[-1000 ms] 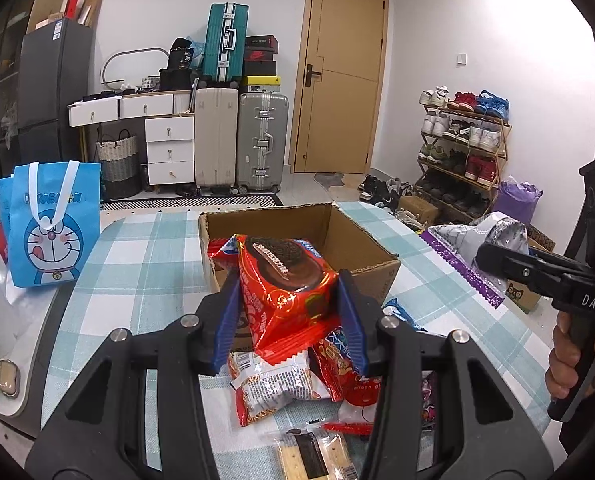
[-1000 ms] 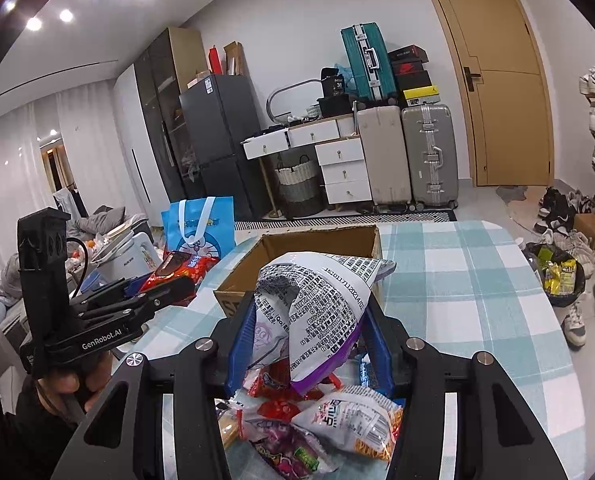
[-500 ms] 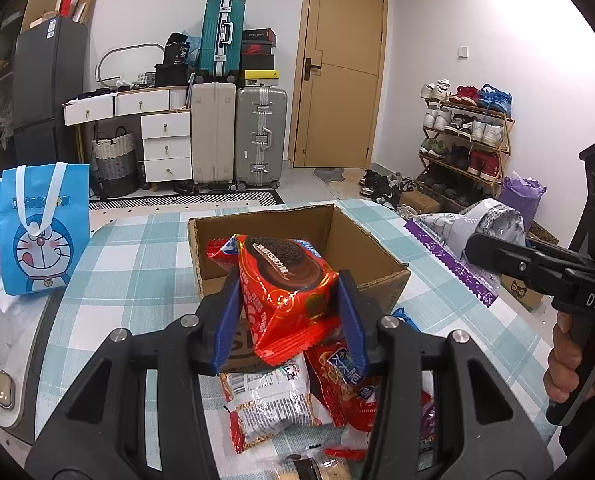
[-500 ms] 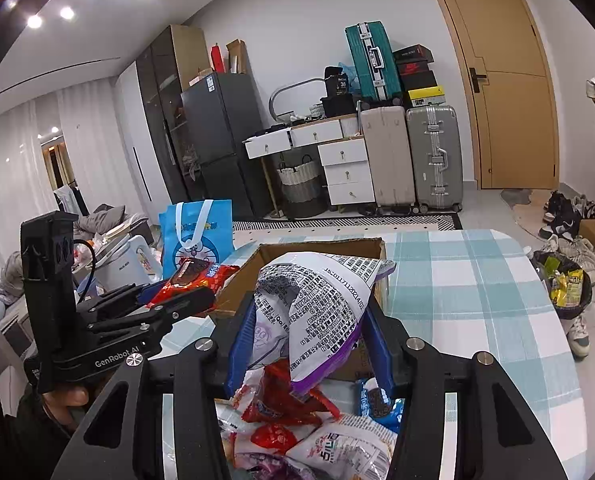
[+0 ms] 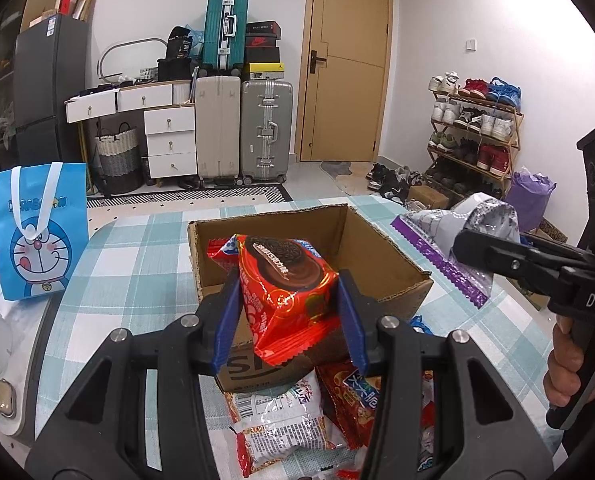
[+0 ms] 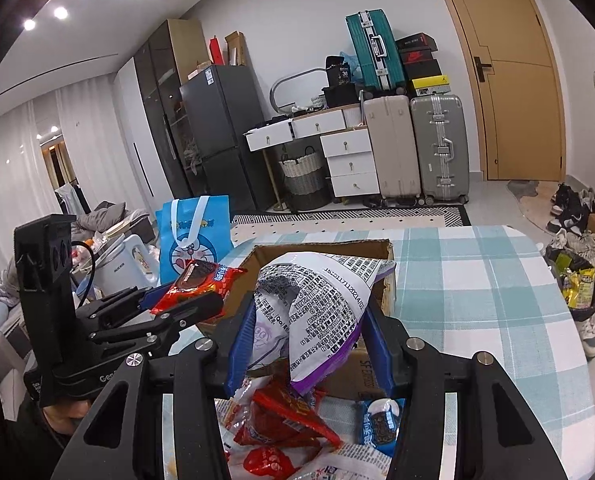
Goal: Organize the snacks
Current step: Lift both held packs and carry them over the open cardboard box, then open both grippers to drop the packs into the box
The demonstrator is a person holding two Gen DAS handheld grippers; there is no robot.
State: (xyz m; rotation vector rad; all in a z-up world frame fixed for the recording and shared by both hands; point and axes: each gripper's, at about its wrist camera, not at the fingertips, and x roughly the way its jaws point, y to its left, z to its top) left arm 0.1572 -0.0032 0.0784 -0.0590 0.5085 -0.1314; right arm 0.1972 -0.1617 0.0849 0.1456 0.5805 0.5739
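My left gripper [image 5: 287, 320] is shut on a red cookie packet [image 5: 285, 284] and holds it at the near edge of an open cardboard box [image 5: 377, 240]. My right gripper [image 6: 307, 340] is shut on a white and purple snack bag [image 6: 317, 300] and holds it over the near edge of the same box [image 6: 385, 248]. The right gripper with its bag also shows at the right of the left wrist view [image 5: 449, 248]; the left gripper with its packet shows at the left of the right wrist view [image 6: 193, 284]. Loose snack packets [image 5: 281, 416] lie on the table under both grippers.
The table has a teal and white checked cloth [image 6: 477, 280]. A blue Doraemon bag [image 5: 37, 232] stands at the far left, also seen in the right wrist view [image 6: 195, 232]. A white kettle [image 6: 125, 264] stands beside it. Suitcases, drawers and a shoe rack line the room behind.
Both grippers have moved forward with their snacks, nearer to the box. The box looks larger and the loose packets sit lower in both views.
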